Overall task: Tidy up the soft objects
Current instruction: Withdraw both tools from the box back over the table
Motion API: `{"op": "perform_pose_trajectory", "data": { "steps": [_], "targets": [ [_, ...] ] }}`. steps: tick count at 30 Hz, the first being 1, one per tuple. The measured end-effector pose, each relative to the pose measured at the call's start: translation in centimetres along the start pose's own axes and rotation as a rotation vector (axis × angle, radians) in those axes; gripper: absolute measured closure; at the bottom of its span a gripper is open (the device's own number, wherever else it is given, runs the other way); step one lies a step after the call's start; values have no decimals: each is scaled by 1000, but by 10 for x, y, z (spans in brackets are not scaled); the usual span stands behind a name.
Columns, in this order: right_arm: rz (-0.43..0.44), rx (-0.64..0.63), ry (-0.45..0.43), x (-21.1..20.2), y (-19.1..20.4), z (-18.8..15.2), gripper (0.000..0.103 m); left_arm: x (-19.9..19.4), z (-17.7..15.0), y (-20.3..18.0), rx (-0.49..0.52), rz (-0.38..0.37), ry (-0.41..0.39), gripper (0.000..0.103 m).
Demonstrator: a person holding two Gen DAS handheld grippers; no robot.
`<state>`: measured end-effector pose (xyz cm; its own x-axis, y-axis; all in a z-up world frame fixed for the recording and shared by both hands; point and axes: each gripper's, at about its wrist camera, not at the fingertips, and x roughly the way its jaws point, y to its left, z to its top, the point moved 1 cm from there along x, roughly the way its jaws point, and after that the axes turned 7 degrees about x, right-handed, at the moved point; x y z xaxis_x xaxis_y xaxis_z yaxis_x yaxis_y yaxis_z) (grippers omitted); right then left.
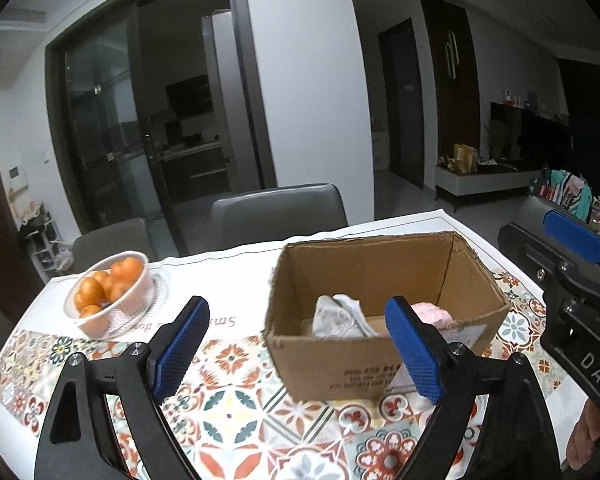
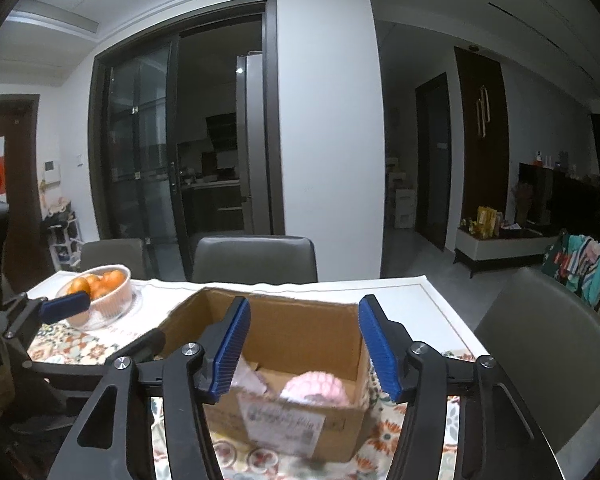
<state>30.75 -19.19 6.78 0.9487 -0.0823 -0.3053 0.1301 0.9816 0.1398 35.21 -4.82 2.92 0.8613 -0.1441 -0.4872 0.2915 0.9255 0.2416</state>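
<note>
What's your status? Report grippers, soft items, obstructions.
Left gripper open, empty. Right gripper open, empty. Grey cloth and pink soft item in cardboard box. Nothing blocking.

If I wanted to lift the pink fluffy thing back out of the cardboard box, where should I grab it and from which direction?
Grip the pink fluffy thing across its rounded top, coming straight down through the open top of the cardboard box. It lies low against the box's near wall, so the walls block any sideways approach. Its bulging, soft top probably gives the pads something to pinch.
</note>
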Motion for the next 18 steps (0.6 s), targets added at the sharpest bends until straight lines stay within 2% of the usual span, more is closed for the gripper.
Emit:
{"op": "perform_pose_trajectory", "data": {
  "steps": [9, 18],
  "targets": [
    [24, -2, 29, -27, 12, -12, 31, -34, -22, 15, -36, 43, 27, 9],
    [47, 1, 84, -49, 25, -31, 23, -64, -47, 28, -61, 79, 66, 9]
  ]
}}
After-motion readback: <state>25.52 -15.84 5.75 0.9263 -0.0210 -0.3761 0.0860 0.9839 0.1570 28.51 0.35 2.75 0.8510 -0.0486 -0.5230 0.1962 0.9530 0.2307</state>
